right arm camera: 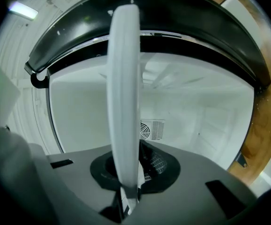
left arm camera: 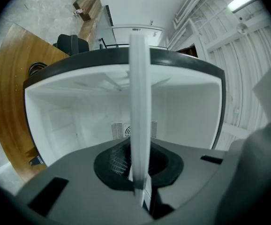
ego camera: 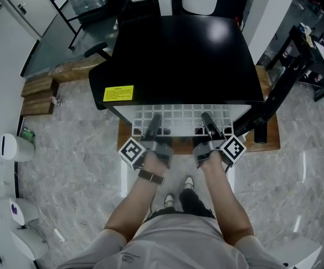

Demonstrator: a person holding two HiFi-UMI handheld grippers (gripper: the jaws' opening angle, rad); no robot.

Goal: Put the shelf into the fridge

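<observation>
The white grid shelf (ego camera: 180,118) sticks out of the front of a black fridge (ego camera: 179,55), level, with its far part under the fridge's top. My left gripper (ego camera: 152,129) is shut on the shelf's near edge at the left. My right gripper (ego camera: 208,126) is shut on the same edge at the right. In the left gripper view the shelf (left arm camera: 139,102) shows edge-on, clamped in my left gripper (left arm camera: 141,193), with the white fridge cavity (left arm camera: 74,121) just behind. The right gripper view has the shelf (right arm camera: 124,102) pinched in my right gripper (right arm camera: 128,196), facing the cavity (right arm camera: 201,121) and its back vent (right arm camera: 152,129).
The fridge stands on a wooden platform (ego camera: 267,142). Its black door (ego camera: 279,88) hangs open at the right. A yellow label (ego camera: 118,93) lies on the fridge top. Wooden steps (ego camera: 38,94) and white bins (ego camera: 10,147) are at the left. The person's feet (ego camera: 179,192) are close to the fridge front.
</observation>
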